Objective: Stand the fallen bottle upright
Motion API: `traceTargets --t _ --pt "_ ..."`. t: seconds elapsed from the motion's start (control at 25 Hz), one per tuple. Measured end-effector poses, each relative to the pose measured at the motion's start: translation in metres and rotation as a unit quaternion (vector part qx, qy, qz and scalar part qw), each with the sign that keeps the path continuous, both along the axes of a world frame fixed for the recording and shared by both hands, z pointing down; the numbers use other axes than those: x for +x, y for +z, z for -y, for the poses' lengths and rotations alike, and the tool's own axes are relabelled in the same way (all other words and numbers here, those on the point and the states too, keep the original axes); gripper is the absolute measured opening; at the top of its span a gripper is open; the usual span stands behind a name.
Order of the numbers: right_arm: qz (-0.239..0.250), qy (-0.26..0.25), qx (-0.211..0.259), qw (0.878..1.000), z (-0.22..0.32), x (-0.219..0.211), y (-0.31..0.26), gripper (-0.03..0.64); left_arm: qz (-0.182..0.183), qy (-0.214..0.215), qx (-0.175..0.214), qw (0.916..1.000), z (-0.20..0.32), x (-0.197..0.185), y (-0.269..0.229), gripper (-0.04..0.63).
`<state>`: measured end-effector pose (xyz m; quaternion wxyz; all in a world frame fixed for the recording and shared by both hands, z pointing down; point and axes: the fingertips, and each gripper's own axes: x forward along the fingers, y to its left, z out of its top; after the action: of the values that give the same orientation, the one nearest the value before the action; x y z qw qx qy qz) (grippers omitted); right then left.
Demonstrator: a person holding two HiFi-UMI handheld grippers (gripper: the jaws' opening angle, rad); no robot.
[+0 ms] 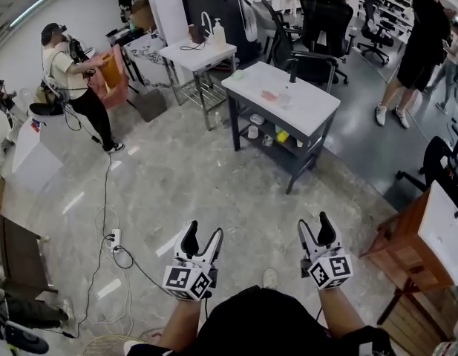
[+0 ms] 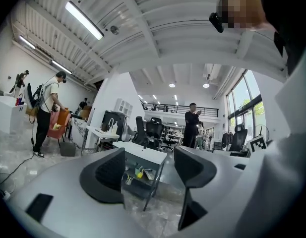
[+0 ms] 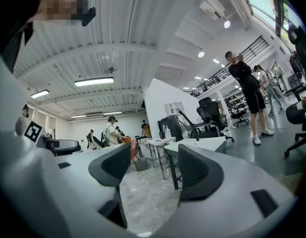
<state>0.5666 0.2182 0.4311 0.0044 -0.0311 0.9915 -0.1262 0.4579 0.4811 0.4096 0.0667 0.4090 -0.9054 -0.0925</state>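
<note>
person at left (image 1: 69, 69): stands far left of the table, by an orange chair-like thing (image 1: 113, 71)
floor cable (image 1: 106, 199): black, runs from that person to a white power strip (image 1: 115, 238), left of and nearer than the table
left gripper (image 1: 204, 230): low in the head view, over bare floor, well short of the table; in its own view (image 2: 149, 165) the jaws are wide apart, nothing between them, and the table shows through the gap
small white table (image 1: 199, 53): just left of and behind the table, carries a pump dispenser (image 1: 218, 32)
table (image 1: 306, 113): white top, dark frame, mid-room; also seen far off in the left gripper view (image 2: 143, 152) and the right gripper view (image 3: 202, 144)
bottle (image 1: 286, 99): probably the small clear item lying on the table's white top beside a pinkish patch (image 1: 269, 95); too small to be sure
lower shelf (image 1: 288, 148): under the table top, holds small cups and a yellow item (image 1: 281, 135)
right gripper (image 1: 313, 222): low, over the floor, nearer than the table's right end; own view (image 3: 148, 165) shows jaws wide, empty
office chairs (image 1: 318, 21): black, behind the table
standing person (image 1: 418, 43): right of and behind the table, in dark clothes
wooden stand (image 1: 407, 247): far right of the table, near the right gripper
</note>
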Motion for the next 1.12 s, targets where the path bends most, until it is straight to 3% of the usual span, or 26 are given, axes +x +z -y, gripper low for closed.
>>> traceTargets --t 0.24,0.56,0.88,1.12 --pt "0.015 -0.012 -0.007 1.0 0.052 -0.04 -0.01 0.29 0.0 0.004 -0.007 1.0 0.063 -0.037 -0.004 0.311" --pt "0.001 0.012 0.014 1.0 0.13 -0.056 -0.004 0.29 -0.001 0.008 -0.003 1.0 0.134 -0.077 -0.002 0.314" --pt "-0.024 0.008 0.01 1.0 0.147 -0.093 0.028 0.29 -0.019 0.027 -0.012 0.9994 0.162 -0.118 0.022 0.319" --pt "-0.032 0.021 0.016 0.999 0.158 -0.147 0.024 0.289 -0.026 0.046 -0.003 0.9986 0.18 -0.183 0.029 0.318"
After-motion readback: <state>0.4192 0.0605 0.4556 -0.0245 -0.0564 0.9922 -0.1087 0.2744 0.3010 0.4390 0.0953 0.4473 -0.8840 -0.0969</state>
